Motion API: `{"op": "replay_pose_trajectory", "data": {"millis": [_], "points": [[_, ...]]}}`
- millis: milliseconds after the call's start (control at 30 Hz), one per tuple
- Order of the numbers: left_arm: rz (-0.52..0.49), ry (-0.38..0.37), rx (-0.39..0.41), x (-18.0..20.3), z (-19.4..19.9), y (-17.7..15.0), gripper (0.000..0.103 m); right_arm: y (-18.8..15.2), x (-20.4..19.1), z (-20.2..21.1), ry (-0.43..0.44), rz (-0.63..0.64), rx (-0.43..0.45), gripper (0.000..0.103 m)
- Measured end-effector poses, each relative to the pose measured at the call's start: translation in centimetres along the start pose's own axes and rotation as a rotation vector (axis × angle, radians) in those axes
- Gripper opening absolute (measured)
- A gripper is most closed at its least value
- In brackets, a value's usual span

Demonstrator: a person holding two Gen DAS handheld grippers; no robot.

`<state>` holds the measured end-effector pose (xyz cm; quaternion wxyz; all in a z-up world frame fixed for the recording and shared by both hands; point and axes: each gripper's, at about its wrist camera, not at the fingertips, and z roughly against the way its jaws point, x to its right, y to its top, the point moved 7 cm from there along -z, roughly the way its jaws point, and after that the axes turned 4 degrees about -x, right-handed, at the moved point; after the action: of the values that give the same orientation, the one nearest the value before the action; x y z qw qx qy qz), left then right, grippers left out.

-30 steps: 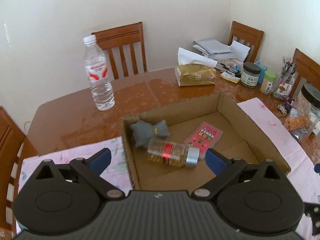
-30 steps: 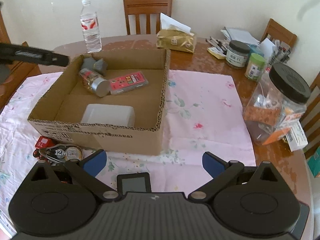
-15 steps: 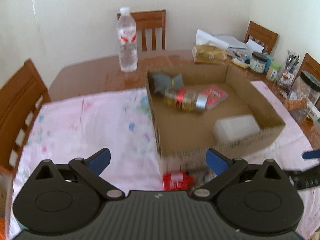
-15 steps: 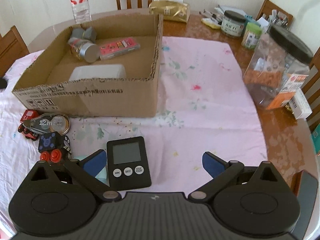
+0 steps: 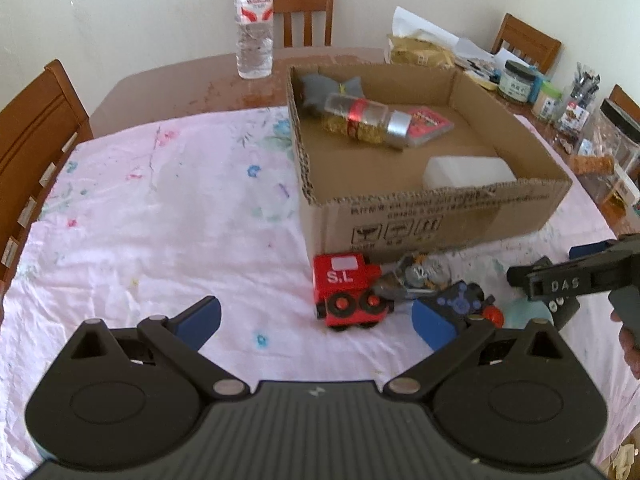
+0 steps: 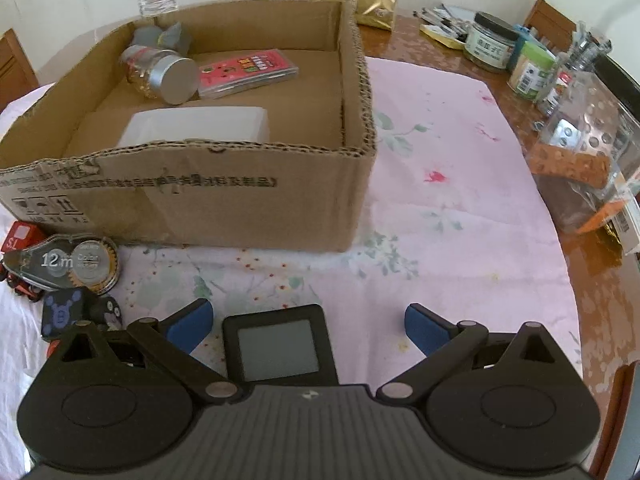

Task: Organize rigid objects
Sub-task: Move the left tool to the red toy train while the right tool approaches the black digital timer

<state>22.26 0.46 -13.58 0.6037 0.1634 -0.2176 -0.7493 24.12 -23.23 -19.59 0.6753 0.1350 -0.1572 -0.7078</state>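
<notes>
Right wrist view shows the right tool (image 6: 306, 326), wide open and empty, now lowered from above the cardboard box (image 6: 248, 196) to the black timer (image 6: 278, 346) near the counter's front edge, so I judge a grasp comes next.
</notes>
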Motion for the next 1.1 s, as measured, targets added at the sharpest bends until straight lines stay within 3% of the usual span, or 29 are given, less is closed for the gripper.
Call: {"op": "replay_pose_trajectory", "data": {"millis": [367,700,867,1100], "points": [[-0.028,-0.016,-0.033,0.6,-1.9,-0.2,0.101,-3.0,3.7,1.2,-0.016,-0.059,-0.007,0.103],[-0.069,-0.027,-0.062,1.2,-3.6,-0.2,0.101,-6.0,5.0,2.7,0.009,-0.006,0.011,0.103],[-0.084,-0.026,-0.071,1.3,-4.4,-0.2,0.101,-6.7,7.7,3.1,-0.067,-0.16,0.018,0.103],[-0.076,-0.025,-0.073,1.0,-5.6,-0.1,0.101,-6.8,7.4,3.2,-0.079,-0.176,0.034,0.103]]}}
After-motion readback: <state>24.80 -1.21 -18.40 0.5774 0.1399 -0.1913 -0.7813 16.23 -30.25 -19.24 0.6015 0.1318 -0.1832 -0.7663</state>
